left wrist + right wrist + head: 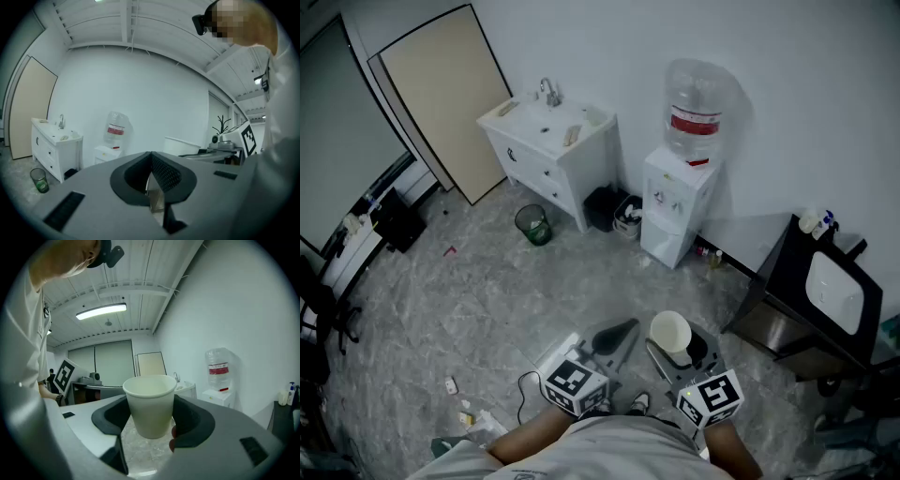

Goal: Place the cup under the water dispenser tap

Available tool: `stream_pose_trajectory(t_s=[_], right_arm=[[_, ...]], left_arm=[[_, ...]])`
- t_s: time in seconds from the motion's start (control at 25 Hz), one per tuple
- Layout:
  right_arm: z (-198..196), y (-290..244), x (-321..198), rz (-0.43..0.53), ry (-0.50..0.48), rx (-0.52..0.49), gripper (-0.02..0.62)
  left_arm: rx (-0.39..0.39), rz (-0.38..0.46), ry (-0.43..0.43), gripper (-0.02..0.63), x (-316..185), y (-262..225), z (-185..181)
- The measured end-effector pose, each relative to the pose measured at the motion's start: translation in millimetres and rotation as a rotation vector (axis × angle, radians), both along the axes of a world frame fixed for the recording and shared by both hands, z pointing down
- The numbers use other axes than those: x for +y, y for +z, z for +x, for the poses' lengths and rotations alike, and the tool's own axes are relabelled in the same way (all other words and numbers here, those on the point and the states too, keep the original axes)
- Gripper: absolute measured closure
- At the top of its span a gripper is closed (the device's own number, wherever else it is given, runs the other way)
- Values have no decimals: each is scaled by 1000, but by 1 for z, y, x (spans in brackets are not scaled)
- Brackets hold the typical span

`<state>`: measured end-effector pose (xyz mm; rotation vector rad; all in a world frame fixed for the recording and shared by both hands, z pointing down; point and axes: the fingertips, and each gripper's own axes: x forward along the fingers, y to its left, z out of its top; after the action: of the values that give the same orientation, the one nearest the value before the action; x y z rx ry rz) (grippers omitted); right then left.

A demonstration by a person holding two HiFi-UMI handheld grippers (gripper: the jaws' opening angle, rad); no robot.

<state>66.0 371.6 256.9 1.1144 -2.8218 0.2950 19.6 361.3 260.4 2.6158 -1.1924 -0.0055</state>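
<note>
A white paper cup [150, 404] stands upright between the dark pads of my right gripper [151, 416], which is shut on its sides. In the head view the cup [671, 331] and right gripper [675, 349] hang low in the picture, well short of the water dispenser [678, 204]. The dispenser is white with a clear bottle [698, 108] on top, and it stands against the far wall. Its taps are too small to make out. My left gripper [614, 337] is beside the cup, its jaws shut tip to tip on nothing [151, 155]. The dispenser [107, 153] also shows far off in the left gripper view.
A white vanity with a sink [548, 150] stands left of the dispenser, with a green waste bin [532, 225] and a black bin [605, 208] near it. A beige board [450, 98] leans on the wall. A black stand [811, 295] is at the right.
</note>
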Motion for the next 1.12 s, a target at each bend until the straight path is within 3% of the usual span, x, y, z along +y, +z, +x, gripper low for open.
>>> stream_pose_trajectory(t_s=[0.56,1.12], right_arm=[[28,1,-15,24,9,6,308],[34,16,-70,40,9,28,307]], left_arm=[[-14,24,2,601,-12,2,22],[-20,28,-38,601,-70,9,24]])
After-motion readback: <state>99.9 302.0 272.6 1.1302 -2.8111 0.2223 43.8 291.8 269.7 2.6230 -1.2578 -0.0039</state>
